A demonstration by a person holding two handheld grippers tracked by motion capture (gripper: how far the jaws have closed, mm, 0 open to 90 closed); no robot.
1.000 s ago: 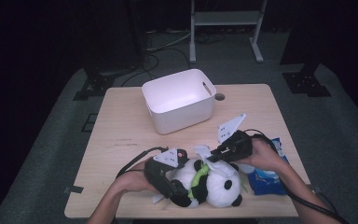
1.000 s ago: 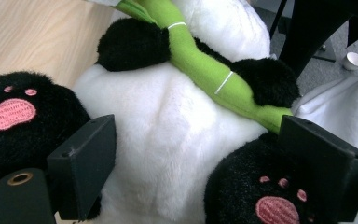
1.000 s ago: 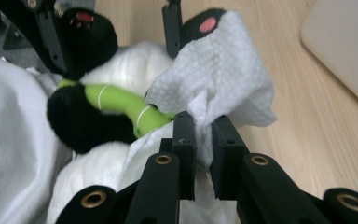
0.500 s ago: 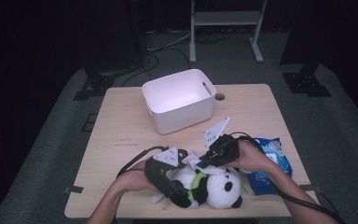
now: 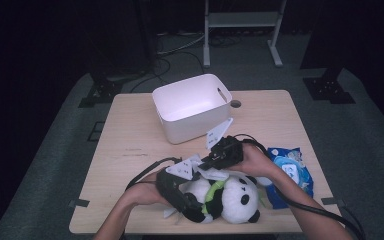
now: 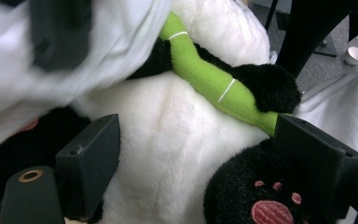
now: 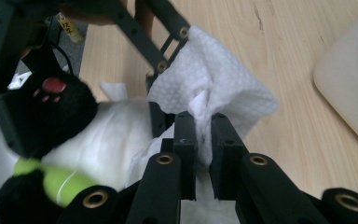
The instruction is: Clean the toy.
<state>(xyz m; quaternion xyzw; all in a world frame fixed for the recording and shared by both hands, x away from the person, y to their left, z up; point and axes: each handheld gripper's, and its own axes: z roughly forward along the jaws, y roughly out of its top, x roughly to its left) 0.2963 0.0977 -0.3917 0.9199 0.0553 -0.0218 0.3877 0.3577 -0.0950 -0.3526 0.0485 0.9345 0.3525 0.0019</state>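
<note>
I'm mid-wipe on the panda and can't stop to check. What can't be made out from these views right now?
- Left hand-held gripper: left gripper view, plush fur hides whether its pads press the panda.
- White wipe: right gripper view, its lower part runs behind the right hand-held gripper; the high view is too small to show its spread.
- Blue packet: high view, a forearm covers part and the print is too small to read.

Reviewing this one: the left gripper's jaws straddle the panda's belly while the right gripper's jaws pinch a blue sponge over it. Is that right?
Not quite. The right gripper pinches a white wipe, not a blue sponge; the right gripper view shows the textured white sheet between its jaws. The rest holds: the left gripper straddles the panda at its belly.
</note>
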